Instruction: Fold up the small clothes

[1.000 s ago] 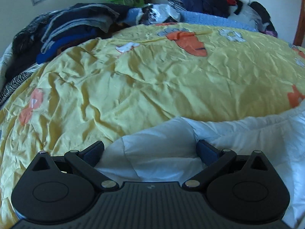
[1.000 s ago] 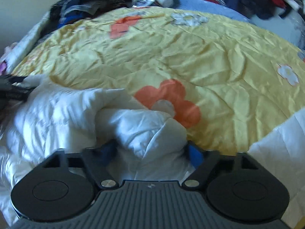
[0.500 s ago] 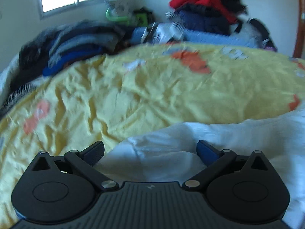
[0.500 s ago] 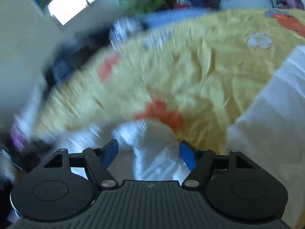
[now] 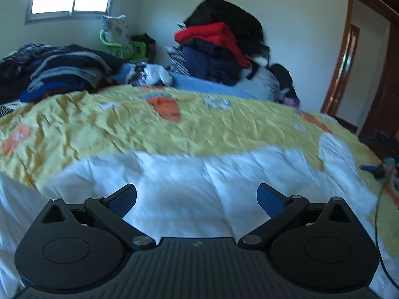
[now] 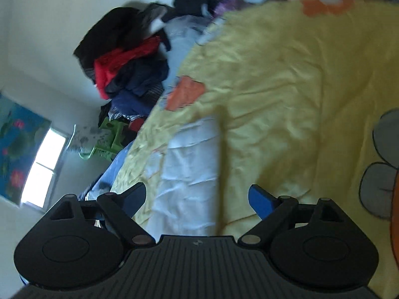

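Left wrist view: left gripper (image 5: 197, 196) with black arms and blue pads spread wide, clasping nothing; crumpled white cloth garment (image 5: 199, 182) spread flat below and ahead of the fingers, blurred, lying across the near part of a yellow quilted bedspread with orange and white flowers (image 5: 174, 127); beyond the bedspread, a heap of dark striped and blue clothes (image 5: 62, 69) at far left, a tall pile of red, navy and black garments (image 5: 219, 49) against the wall, a green plastic basket (image 5: 119, 47) under a bright window (image 5: 71, 0); brown wooden door frame (image 5: 349, 62) at right.

Right wrist view, tilted steeply sideways: right gripper (image 6: 197, 196) likewise wide open, empty; a strip of the white garment (image 6: 192, 174) just ahead between the fingers, resting on the yellow bedspread (image 6: 286, 87); red and navy pile (image 6: 129, 69) and green basket (image 6: 109, 139) at left, blurred.
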`<state>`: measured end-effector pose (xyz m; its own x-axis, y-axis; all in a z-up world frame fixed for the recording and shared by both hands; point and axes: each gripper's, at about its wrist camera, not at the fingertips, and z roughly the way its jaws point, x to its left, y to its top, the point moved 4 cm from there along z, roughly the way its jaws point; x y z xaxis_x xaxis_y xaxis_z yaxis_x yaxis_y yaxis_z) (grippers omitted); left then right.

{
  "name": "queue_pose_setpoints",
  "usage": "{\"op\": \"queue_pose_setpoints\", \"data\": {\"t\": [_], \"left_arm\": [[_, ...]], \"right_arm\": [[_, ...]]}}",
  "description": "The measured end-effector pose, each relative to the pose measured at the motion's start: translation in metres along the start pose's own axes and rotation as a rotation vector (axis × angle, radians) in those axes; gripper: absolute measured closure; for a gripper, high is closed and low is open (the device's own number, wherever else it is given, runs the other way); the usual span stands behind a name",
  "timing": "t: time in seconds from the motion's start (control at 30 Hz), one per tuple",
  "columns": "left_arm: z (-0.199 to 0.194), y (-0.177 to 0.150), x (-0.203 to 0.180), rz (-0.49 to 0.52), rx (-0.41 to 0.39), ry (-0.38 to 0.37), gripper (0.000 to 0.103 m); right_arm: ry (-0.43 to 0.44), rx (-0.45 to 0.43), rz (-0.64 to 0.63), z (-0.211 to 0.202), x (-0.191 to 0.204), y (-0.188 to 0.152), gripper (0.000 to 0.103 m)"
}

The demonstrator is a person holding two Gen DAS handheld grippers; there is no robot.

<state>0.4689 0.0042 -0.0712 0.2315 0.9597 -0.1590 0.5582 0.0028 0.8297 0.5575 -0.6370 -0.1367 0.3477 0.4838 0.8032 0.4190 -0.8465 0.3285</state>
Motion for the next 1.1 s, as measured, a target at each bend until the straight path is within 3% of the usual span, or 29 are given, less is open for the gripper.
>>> {"op": "queue_pose_setpoints", "data": {"t": [0.13, 0.27, 0.33, 0.43, 0.47, 0.53, 0.57, 0.77, 0.87, 0.93, 1.03, 1.1], "left_arm": [[-0.001, -0.015, -0.006, -0.041, 0.032, 0.0, 0.0], [0.005, -0.027, -0.007, -0.112, 0.093, -0.018, 0.0], [0.012, -0.028, -0.005, -0.126, 0.101, 0.013, 0.0], [0.019, -0.019, 0.0, -0.217, 0.121, 0.008, 0.0], [0.02, -0.014, 0.001, -0.226, 0.117, -0.001, 0.0], [0.022, -0.005, 0.003, -0.234, 0.113, 0.028, 0.0], [0.022, -0.003, 0.006, -0.25, 0.112, 0.042, 0.0], [0.018, -0.018, 0.031, -0.359, 0.144, 0.077, 0.0], [0.012, -0.016, 0.036, -0.396, 0.129, 0.018, 0.0], [0.007, -0.01, 0.038, -0.444, 0.113, -0.069, 0.0], [0.007, -0.001, 0.037, -0.581, 0.148, -0.316, 0.0], [0.01, 0.002, 0.035, -0.644, 0.192, -0.43, 0.0]], "right_arm": [[0.079, -0.013, 0.001, 0.021, 0.001, 0.002, 0.02], [0.074, 0.01, -0.066, 0.035, 0.01, 0.007, 0.018], [0.082, 0.033, -0.08, 0.039, 0.016, 0.006, 0.021], [0.067, 0.048, -0.088, 0.05, 0.02, 0.006, 0.035], [0.057, 0.043, -0.095, 0.049, 0.019, 0.003, 0.044], [0.034, 0.042, -0.079, 0.054, 0.015, 0.003, 0.066], [0.029, 0.051, -0.062, 0.057, 0.011, 0.002, 0.087], [0.117, -0.026, -0.057, 0.042, 0.016, -0.009, 0.093], [0.173, -0.051, -0.107, 0.02, 0.041, -0.013, 0.093], [0.207, -0.078, -0.229, -0.005, 0.073, -0.025, 0.093], [0.283, -0.079, -0.479, -0.041, 0.14, -0.072, 0.093], [0.329, -0.054, -0.682, -0.059, 0.188, -0.122, 0.093]]}}
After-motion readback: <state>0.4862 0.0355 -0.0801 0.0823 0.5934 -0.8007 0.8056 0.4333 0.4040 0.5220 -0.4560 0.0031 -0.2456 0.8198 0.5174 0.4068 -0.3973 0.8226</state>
